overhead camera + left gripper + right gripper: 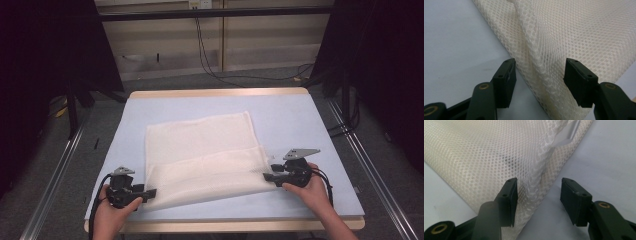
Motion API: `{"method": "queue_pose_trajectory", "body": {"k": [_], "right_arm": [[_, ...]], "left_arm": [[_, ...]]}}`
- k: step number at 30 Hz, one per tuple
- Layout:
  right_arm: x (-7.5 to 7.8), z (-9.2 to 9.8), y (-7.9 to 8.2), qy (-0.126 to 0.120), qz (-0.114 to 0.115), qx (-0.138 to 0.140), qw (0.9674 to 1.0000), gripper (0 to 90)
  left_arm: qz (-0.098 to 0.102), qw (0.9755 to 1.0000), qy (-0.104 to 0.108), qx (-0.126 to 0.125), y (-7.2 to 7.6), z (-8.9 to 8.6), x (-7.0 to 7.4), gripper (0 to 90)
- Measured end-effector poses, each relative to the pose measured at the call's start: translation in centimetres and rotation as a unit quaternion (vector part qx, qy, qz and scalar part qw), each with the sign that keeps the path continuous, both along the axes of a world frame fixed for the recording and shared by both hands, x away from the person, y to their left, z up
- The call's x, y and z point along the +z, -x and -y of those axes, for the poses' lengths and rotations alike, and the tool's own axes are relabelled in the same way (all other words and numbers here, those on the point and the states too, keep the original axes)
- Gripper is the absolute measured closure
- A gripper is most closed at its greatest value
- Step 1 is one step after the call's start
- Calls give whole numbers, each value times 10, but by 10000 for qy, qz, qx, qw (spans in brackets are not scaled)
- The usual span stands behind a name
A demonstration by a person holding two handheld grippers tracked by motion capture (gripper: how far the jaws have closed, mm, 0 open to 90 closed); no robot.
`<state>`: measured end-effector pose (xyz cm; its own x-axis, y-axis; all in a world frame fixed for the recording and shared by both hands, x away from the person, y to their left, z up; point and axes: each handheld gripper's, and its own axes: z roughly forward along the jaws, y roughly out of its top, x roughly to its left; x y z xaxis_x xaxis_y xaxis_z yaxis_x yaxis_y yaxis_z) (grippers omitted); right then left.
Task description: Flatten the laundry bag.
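Jaws apart, seemingly clear of mesh cloth (pixel 205 155)

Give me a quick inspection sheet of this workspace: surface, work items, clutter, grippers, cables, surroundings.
Surface: pale blue table with wooden edges.
Job's things: white mesh cloth, near edge folded up over itself, lying on the table.
Clutter: nothing seen.
Grippers: left gripper open, cloth corner between the jaws, pads not pressing; right gripper open at the opposite corner.
Cables: black cable trails from the left gripper; floor cables behind the table.
Surroundings: black curtains, metal rails, pale wall panels.
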<state>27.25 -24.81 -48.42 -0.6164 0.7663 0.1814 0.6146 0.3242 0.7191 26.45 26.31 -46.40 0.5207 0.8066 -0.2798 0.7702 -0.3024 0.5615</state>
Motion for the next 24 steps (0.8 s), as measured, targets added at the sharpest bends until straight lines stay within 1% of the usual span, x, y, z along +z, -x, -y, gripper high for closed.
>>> {"method": "queue_pose_trajectory", "body": {"k": [1,2,3,4,5,6,7,8,9,10,11,12,13,14,15,16,17,18,19,20,21,22,23,24], "right_arm": [[0,0,-1,6,24,9,10000,517],[0,-1,-1,-53,-26,50,10000,632],[0,-1,-1,-53,-26,50,10000,632],[0,-4,-3,-108,-120,158,9997,703],[1,-5,-4,-79,-109,154,9998,730],[2,-5,-5,-77,-127,132,9998,757],[2,-5,-5,-77,-127,132,9998,757],[2,-6,-7,-117,-89,46,9999,787],[2,-7,-12,-117,-20,8,9999,807],[2,-7,-12,-117,-20,8,9999,807],[3,-8,-16,-40,83,-63,9999,817],[3,-8,-16,-40,83,-63,9999,817],[5,-8,-23,10,160,-143,9998,825],[6,-8,-27,1,223,-205,9995,826],[6,-7,-31,-3,238,-255,9994,827],[6,-7,-31,-3,238,-255,9994,827],[7,-5,-40,34,279,-380,9989,827],[7,-5,-40,34,279,-380,9989,827],[8,-1,-50,9,356,-512,9981,827],[8,-1,-50,9,356,-512,9981,827],[10,3,-59,-7,423,-609,9972,827],[10,3,-59,-7,423,-609,9972,827],[13,7,-67,-88,383,-667,9970,825],[14,8,-70,-126,345,-669,9971,823]], "left_arm": [[19,10000,-19,47,-1,1,-1,510],[19,10000,-19,47,-1,1,-1,535],[18,10000,-58,41,-1,2,0,535],[-12,10000,-31,-32,-3,4,0,643],[-62,10000,-61,-39,-7,6,0,676],[-64,10000,-44,-46,-9,7,0,717],[-64,10000,-44,-46,-9,7,0,755],[-73,10000,35,-19,-13,6,-1,755],[-93,9999,81,-2,-16,6,-1,797],[-41,10000,69,4,-20,7,-1,797],[51,9999,103,44,-29,10,-2,810],[51,9999,103,44,-29,10,-2,812],[154,9998,66,70,-42,13,-1,813],[199,9997,94,111,-48,15,-1,814],[235,9996,117,114,-56,17,-1,815],[235,9996,117,114,-56,17,-1,815],[348,9991,131,189,-70,21,-2,815],[348,9991,131,189,-70,21,-2,815],[425,9985,239,266,-83,24,-5,815],[425,9985,239,266,-83,24,-5,815],[411,9976,412,370,-93,28,-9,815],[411,9976,412,370,-93,28,-9,815],[386,9977,417,374,-97,28,-9,814],[386,9977,426,368,-100,30,-8,809]]}}
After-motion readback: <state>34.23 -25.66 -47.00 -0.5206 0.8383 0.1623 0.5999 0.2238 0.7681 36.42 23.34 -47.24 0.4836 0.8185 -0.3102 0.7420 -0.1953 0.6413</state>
